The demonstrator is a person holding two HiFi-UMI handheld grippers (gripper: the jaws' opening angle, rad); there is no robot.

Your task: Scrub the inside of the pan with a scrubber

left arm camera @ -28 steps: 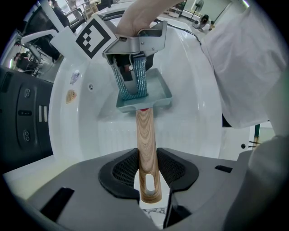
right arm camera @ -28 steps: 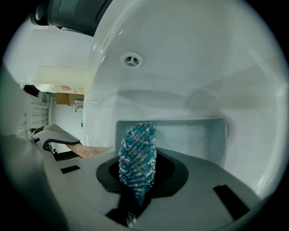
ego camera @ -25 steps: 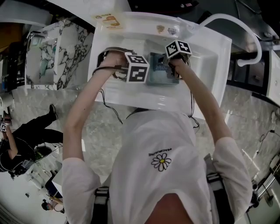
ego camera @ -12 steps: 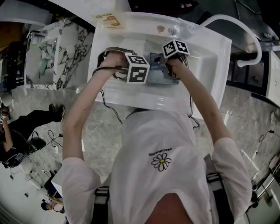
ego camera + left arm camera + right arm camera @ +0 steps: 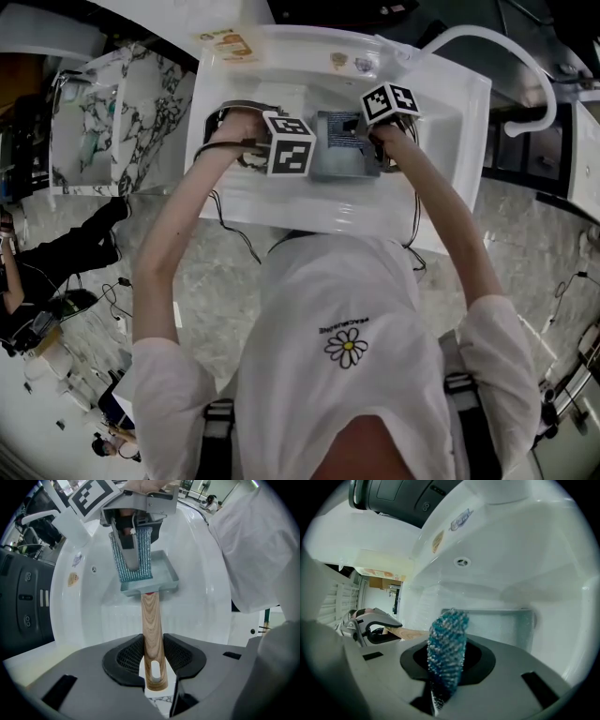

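Note:
A square grey-blue pan lies in the white sink. Its wooden handle runs back between the pads of my left gripper, which is shut on it. My right gripper is shut on a blue knitted scrubber. In the left gripper view the scrubber hangs down inside the pan, against its floor. From the right gripper view the pan's wall stands just behind the scrubber, and the left gripper shows at the left with the handle.
A curved white faucet arches over the sink's right end. An overflow hole and stickers sit on the sink's far wall. A marble counter is at the left. A person is down on the floor at the far left.
My right gripper with the scrubber slid a little left, then back right across the pan. The left gripper stayed in place on the handle. The person on the floor shifted.

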